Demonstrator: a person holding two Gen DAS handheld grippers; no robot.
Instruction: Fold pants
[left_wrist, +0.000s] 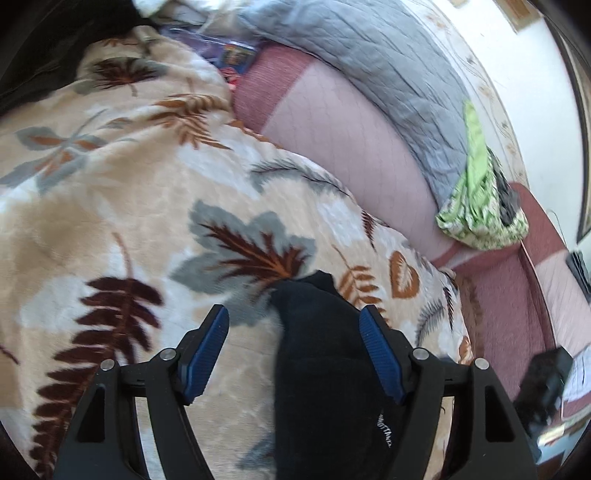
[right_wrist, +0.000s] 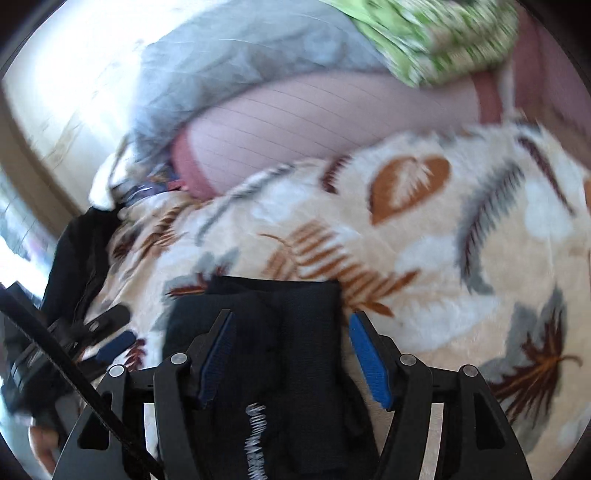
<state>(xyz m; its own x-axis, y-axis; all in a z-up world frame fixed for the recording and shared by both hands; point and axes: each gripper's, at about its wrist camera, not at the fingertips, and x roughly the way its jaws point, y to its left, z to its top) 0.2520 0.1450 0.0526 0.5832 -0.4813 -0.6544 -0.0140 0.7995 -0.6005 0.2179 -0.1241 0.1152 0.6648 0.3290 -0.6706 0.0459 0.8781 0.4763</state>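
Left gripper (left_wrist: 293, 356) jaws wide open, black pants (left_wrist: 325, 376) between, not pinched. Right gripper (right_wrist: 291, 358) same deal, gaping over folded pants (right_wrist: 273, 332). Only right view catches left gripper (right_wrist: 110, 332) alongside. Pants on leaf blanket (left_wrist: 129, 192); pink mattress (left_wrist: 343, 140), grey quilt (left_wrist: 369, 66) beyond blanket's far edge.

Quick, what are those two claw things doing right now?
Left gripper: open, black fabric pants between its jaws.
Right gripper: open, pants between its jaws.
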